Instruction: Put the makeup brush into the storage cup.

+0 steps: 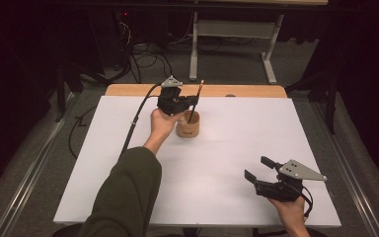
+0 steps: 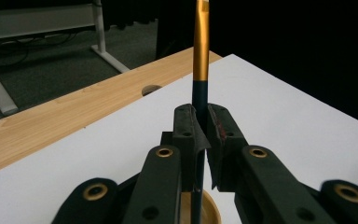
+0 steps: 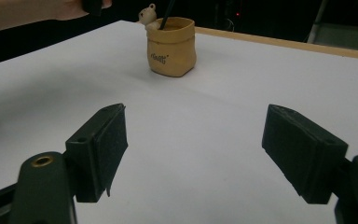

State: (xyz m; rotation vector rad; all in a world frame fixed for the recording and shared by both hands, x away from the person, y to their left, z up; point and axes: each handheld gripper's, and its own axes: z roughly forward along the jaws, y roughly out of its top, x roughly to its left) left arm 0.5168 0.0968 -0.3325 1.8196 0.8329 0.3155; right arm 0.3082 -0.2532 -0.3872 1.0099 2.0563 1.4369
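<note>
A tan cup [image 1: 188, 126] [image 3: 171, 45] stands on the white table top [image 1: 217, 148], toward its far middle. A thin pencil [image 1: 196, 101] [image 2: 200, 51] with a dark lower shaft and a gold upper part stands in the cup, leaning slightly. My left gripper [image 1: 190, 102] [image 2: 203, 123] hovers just above the cup, shut on the pencil's dark shaft. My right gripper [image 1: 257, 168] [image 3: 193, 149] rests near the table's front right, open, with nothing between its fingers, pointing toward the cup.
A wooden strip [image 1: 246, 91] [image 2: 51, 121] runs along the table's far edge. Beyond it a desk frame [image 1: 237, 44] stands on grey floor amid cables. The left gripper's cable [image 1: 135, 121] trails across the table's left part.
</note>
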